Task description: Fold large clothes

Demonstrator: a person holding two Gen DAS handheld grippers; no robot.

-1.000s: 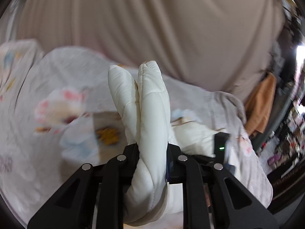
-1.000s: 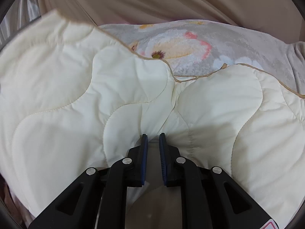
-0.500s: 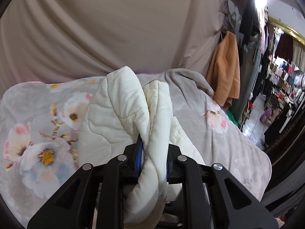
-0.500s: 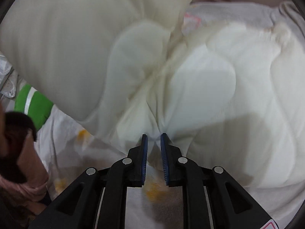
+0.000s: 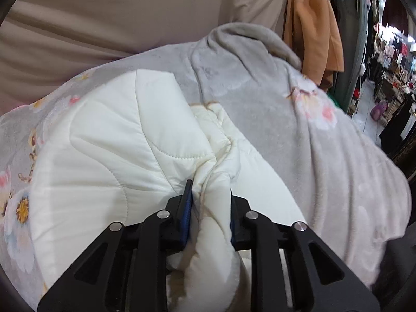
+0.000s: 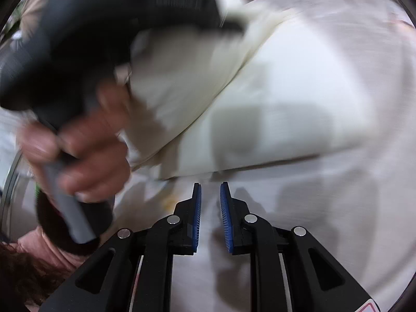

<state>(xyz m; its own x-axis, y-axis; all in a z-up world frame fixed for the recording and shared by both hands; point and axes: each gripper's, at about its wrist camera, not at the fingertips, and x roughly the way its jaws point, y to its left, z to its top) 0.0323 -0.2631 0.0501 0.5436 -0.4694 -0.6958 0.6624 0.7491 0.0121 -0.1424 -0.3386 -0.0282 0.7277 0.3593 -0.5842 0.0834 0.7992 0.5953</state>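
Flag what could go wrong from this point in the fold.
1. The left gripper, its fingers just easing apart, pinches only a bunched ridge of the cream quilted garment; that fold could slip out and undo the work.
2. The right gripper holds nothing, so one side is uncontrolled and the fold may land crooked.
3. The left hand is close in the blurred right view; the tools could collide.
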